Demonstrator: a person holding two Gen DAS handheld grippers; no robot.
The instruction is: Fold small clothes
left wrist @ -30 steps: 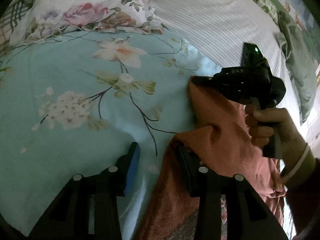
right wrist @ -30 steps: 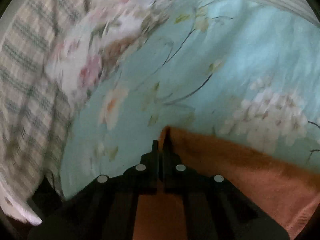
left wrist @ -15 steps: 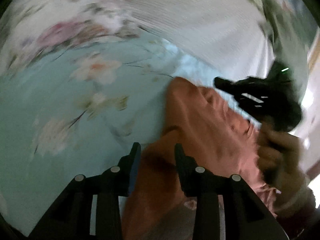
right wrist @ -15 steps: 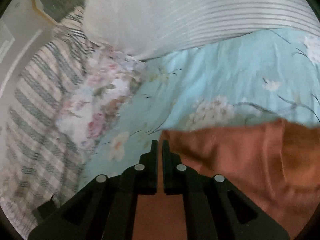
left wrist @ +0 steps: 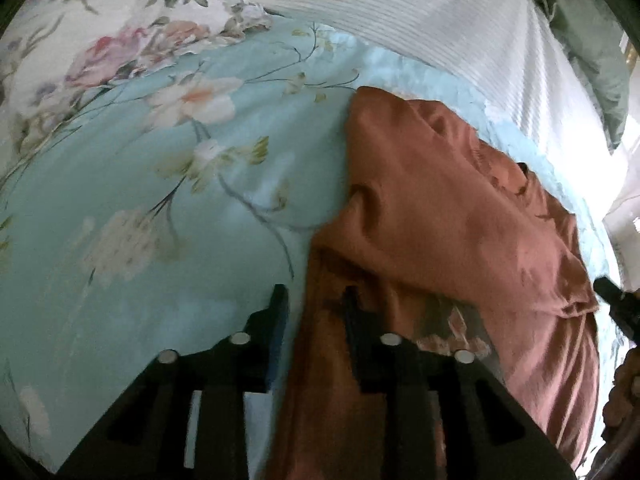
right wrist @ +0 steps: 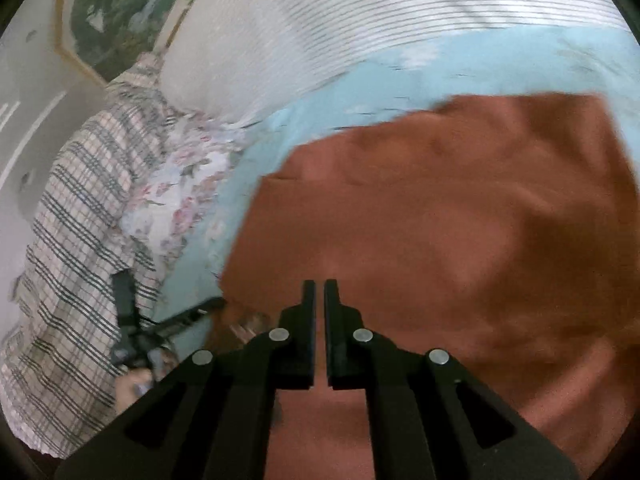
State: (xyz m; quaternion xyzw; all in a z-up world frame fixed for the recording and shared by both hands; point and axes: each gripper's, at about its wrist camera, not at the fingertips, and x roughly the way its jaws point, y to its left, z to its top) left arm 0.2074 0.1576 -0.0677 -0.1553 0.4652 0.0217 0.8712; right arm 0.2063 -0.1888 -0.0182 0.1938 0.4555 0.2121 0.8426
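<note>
Grippers: we are counting two; the left gripper is showing its own two fingers, and the right gripper likewise.
Garments: we are counting one rust-orange garment, lying rumpled on the pale blue floral bedspread.
Bedding: we are seeing one rose-print pillow, one white ribbed cover and one plaid blanket at the bed's edge.
Left gripper state: its jaws are standing partly apart, with the garment's edge hanging between them; the right-hand finger is lying against the cloth, but we cannot tell whether the pads are really pinching it, since the cloth is hiding the contact.
Right gripper state: its jaws are sitting nearly together with only a thin slit between them, and orange cloth is filling the view under and ahead of them; we are taking it as clamped on the fabric, though the nip itself is blurred.
Right gripper in the left view: only its dark tip is peeking in at the right edge.
Change in the left view: a second ago the right gripper and its hand were sitting well inside the picture above the garment; now they are almost out at the edge.
Change in the right view: the garment is covering far more of the picture than before, folded over towards the left gripper.
</note>
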